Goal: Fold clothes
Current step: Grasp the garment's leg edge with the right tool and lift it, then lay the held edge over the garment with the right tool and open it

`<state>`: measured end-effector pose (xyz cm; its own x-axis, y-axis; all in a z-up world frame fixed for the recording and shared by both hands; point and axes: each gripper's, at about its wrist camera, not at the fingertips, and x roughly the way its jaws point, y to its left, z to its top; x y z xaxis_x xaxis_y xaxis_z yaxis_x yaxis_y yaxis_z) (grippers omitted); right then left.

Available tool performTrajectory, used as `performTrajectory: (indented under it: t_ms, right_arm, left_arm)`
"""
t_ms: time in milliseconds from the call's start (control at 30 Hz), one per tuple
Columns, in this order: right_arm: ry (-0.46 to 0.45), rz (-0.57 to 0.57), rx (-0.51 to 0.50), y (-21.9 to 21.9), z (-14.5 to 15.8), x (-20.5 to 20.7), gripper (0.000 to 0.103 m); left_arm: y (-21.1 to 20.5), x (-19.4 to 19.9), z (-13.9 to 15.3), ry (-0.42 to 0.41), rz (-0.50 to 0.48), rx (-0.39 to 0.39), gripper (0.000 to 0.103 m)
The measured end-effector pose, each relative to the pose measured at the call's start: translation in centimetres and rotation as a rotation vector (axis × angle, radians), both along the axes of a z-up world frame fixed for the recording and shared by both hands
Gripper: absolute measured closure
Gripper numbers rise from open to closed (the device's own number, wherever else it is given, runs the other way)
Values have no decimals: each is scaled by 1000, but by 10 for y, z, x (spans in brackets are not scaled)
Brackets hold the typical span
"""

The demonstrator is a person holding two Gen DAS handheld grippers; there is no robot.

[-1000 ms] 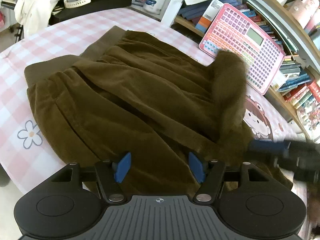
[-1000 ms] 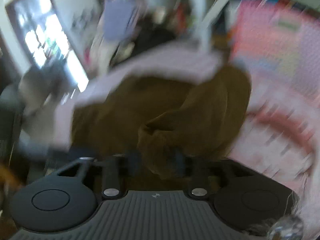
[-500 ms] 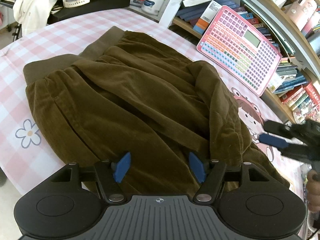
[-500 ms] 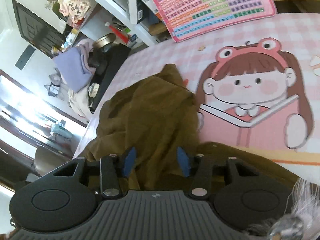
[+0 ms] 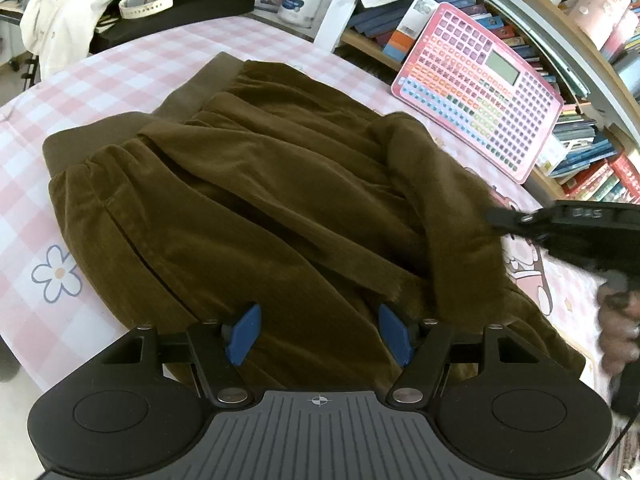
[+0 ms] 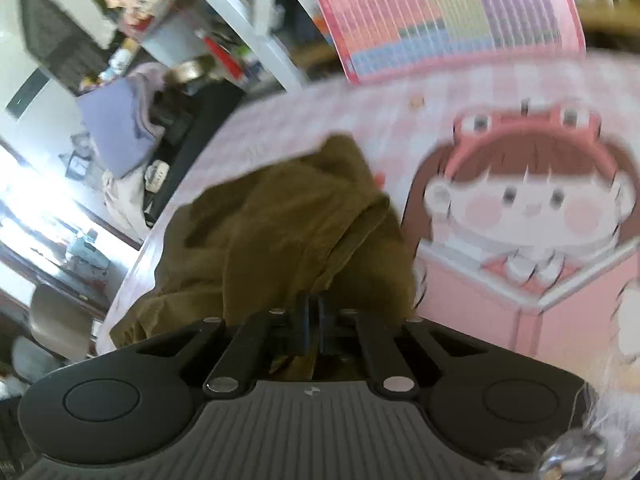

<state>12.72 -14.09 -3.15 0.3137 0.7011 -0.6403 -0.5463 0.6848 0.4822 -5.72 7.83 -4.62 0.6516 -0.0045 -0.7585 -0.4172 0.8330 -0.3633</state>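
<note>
Nearest in my left wrist view, the left gripper (image 5: pixel 320 334) has its blue-padded fingers (image 5: pixel 244 334) spread wide with nothing between them, poised over the near edge of the olive-brown corduroy garment (image 5: pixel 240 208). That garment lies spread on the pink-and-white checked tablecloth (image 5: pixel 80 80), its ribbed waistband (image 5: pixel 188 92) on the far side from my left gripper.

To the right of the garment in that same view, I see the right gripper (image 5: pixel 504 220) from the side, its black tip meeting a raised fold of the fabric; whether it grips is not clear from there. My right wrist view settles it: the right gripper (image 6: pixel 313 320) has its fingers pressed together on a bunch of the olive-brown corduroy garment (image 6: pixel 280 232), which rises from the pinch into a humped fold. This view is motion-blurred.

Only the right wrist view shows the whole cartoon girl in a pink frog hat (image 6: pixel 528 200) printed on the cloth just right of the garment; the left view catches only a sliver of her.

Beyond the garment, the pink toy keyboard with coloured keys and a small screen (image 5: pixel 480 88) leans against the wooden bookshelf (image 5: pixel 580 60). Far left of the garment, only the left view shows a white wristwatch (image 5: pixel 144 0) on a black surface.
</note>
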Motion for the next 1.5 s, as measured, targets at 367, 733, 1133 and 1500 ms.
performTrajectory:
  t_ms: [367, 733, 1133, 1500]
  right_arm:
    - [-302, -334, -360, -86, 35, 120, 65]
    - [-169, -265, -388, -113, 6, 73, 73]
    - [-229, -270, -526, -118, -16, 75, 86]
    - [-227, -275, -394, -128, 16, 32, 76]
  left_arm:
    - [-5, 4, 1, 15, 34, 18, 34]
    - [-10, 7, 1, 20, 59, 31, 31]
    - [-11, 3, 0, 20, 68, 42, 31]
    - [-8, 2, 9, 11, 61, 40, 31]
